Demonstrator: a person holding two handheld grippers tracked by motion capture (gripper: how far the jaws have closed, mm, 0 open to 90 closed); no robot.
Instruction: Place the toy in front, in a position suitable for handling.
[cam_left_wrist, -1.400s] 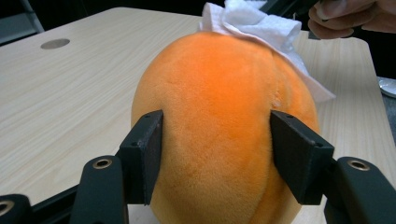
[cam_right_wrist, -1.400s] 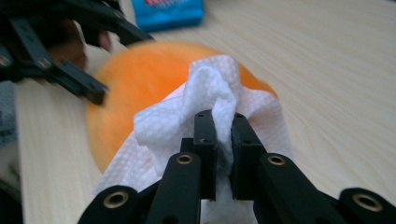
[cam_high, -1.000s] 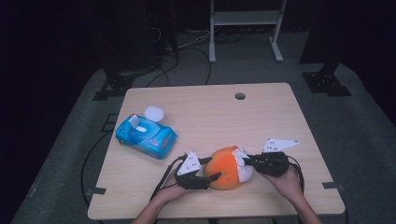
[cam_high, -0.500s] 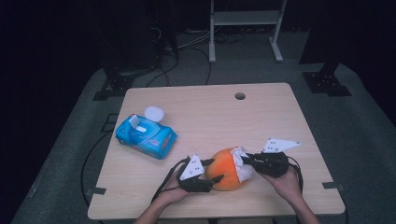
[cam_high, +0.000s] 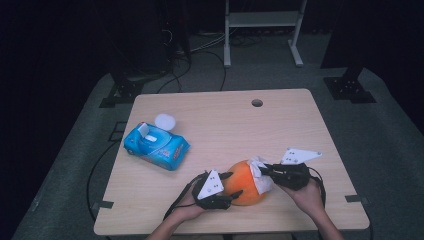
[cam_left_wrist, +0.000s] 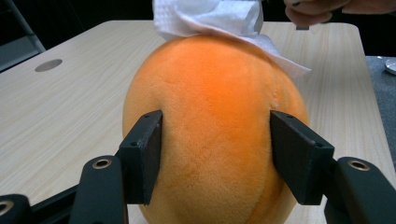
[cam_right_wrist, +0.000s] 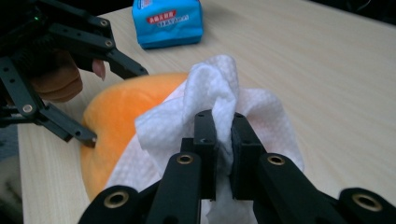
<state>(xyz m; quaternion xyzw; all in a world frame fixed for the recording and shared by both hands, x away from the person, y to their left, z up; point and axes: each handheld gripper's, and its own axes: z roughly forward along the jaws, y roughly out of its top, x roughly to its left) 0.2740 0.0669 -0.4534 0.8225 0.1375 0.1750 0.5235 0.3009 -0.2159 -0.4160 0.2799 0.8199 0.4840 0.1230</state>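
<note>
Gripping fuzzy orange plush fruit (cam_left_wrist: 215, 135): left gripper (cam_high: 227, 190) jaws | right gripper (cam_right_wrist: 223, 140) jaws pinch crumpled white wipe (cam_right_wrist: 215, 100)

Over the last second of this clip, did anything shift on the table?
Nothing visibly changed. The left claw still clamps the orange plush ball, the right claw still pinches the white wet wipe against it, and the blue wipes pack stays put.
</note>
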